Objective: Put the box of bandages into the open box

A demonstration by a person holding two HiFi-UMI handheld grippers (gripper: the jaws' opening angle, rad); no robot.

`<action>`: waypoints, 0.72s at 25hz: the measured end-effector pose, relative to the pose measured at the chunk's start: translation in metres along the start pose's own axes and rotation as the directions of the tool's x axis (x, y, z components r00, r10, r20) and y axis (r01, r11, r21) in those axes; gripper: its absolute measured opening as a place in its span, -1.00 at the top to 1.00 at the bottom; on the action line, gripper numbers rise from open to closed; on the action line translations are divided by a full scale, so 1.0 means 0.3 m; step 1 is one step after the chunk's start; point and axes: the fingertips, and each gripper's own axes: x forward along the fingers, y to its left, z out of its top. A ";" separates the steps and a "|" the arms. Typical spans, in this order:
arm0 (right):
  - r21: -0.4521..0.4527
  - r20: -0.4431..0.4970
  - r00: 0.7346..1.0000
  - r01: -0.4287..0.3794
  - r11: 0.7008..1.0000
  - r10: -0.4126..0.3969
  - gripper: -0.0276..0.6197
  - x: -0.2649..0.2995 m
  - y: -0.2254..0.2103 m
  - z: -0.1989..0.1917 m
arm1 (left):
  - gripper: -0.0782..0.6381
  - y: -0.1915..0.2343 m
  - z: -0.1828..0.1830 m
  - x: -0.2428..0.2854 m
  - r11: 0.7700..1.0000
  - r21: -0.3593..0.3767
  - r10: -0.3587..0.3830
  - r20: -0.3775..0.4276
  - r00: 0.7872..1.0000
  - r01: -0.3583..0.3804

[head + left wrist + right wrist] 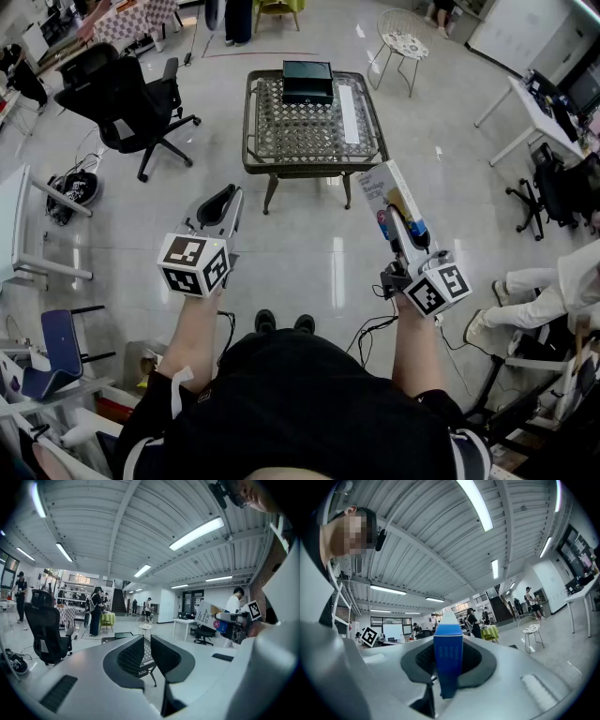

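My right gripper [401, 225] is clamped on the bandage box [384, 190], up in the air, well short of the table [272, 131] holding the open box [307, 81]. My left gripper [223, 199] is slightly open, with nothing in it.

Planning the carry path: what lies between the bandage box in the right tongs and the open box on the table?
In the head view, bare floor, then the table's mesh top with a long white strip beside the open box.
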 end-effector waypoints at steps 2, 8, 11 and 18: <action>0.005 -0.001 1.000 -0.001 1.000 0.001 0.68 -0.016 -0.010 -0.003 | 0.65 -0.020 -0.008 0.005 1.000 -0.008 -0.004 -0.007 1.000 0.004; 0.028 0.007 1.000 0.014 1.000 -0.014 0.68 -0.088 -0.054 -0.008 | 0.65 -0.096 -0.007 0.011 1.000 -0.001 -0.017 -0.003 1.000 0.017; 0.009 0.026 0.999 -0.023 1.000 0.023 0.67 -0.131 -0.050 0.018 | 0.65 -0.142 0.004 0.007 1.000 -0.004 -0.026 0.003 1.000 0.026; -0.027 0.032 0.999 -0.038 0.999 0.039 0.66 -0.204 -0.053 0.027 | 0.65 -0.257 0.033 0.004 0.998 0.021 -0.058 0.032 0.998 0.057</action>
